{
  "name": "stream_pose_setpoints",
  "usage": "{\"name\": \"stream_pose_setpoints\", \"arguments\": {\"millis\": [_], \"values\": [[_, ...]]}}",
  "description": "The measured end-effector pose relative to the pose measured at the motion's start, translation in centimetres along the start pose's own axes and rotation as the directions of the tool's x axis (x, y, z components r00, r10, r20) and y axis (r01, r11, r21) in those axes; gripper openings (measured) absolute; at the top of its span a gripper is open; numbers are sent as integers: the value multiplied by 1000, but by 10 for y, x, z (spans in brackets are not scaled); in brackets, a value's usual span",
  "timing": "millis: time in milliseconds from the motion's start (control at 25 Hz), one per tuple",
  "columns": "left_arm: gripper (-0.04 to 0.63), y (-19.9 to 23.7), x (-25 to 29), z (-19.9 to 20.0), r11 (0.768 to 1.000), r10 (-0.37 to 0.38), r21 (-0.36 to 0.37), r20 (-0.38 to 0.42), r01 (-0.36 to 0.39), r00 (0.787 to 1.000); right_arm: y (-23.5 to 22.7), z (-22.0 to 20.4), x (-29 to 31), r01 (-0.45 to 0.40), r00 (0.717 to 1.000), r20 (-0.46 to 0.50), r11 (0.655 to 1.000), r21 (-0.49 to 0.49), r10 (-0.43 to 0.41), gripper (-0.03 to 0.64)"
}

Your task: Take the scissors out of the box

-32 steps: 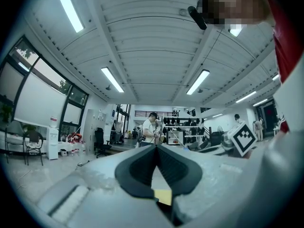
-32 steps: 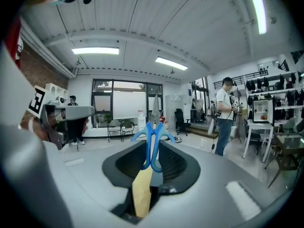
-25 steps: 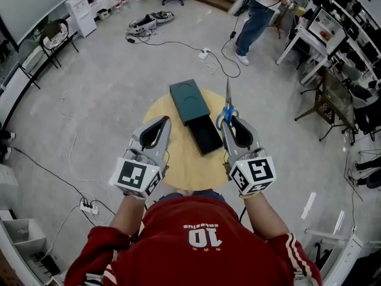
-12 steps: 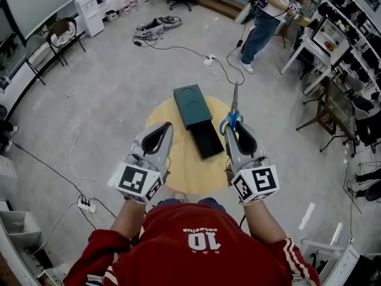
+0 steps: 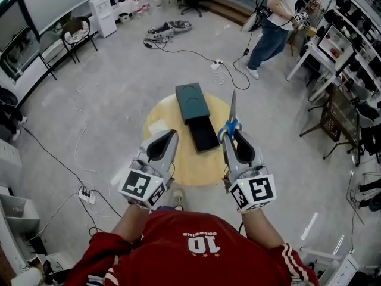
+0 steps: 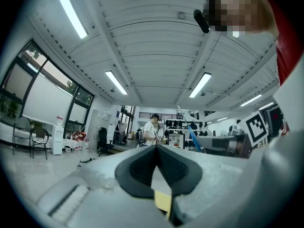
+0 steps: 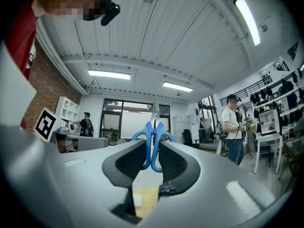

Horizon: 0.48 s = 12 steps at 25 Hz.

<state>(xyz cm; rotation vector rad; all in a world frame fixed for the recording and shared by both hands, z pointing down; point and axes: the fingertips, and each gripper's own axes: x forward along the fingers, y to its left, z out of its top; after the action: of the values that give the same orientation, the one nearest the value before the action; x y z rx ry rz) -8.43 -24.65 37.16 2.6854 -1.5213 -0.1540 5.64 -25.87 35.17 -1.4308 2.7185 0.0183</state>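
Note:
A dark green box lies on the round wooden table, its drawer part slid out toward me. My right gripper is shut on the blue handles of the scissors, whose blades point away from me above the table's right side. In the right gripper view the blue handles of the scissors sit pinched between the pads of my right gripper. Held level over the table's left front, my left gripper is shut with nothing in it. Its jaws meet at the tip.
A person stands at the far right by white desks and shelves. Cables and a power strip lie on the floor beyond the table. Chairs stand at the left. A small white slip lies on the table.
Both grippers have risen and drawn back toward me from the table. The scissors have stayed in the right gripper and the box has not moved.

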Motion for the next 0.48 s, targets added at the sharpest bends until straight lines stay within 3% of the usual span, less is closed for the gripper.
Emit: {"name": "stream_pose_setpoints", "arguments": {"millis": [280,480], "values": [[3,-52,-30,13,995,37,95,23,-39,999,-1,12,-58,-11,999,32,1000,6,11,86],[3,-65,-53,16,990,79,116,27,-82,996,5,12,-88,-25,999,40,1000,3,25,86]]}}
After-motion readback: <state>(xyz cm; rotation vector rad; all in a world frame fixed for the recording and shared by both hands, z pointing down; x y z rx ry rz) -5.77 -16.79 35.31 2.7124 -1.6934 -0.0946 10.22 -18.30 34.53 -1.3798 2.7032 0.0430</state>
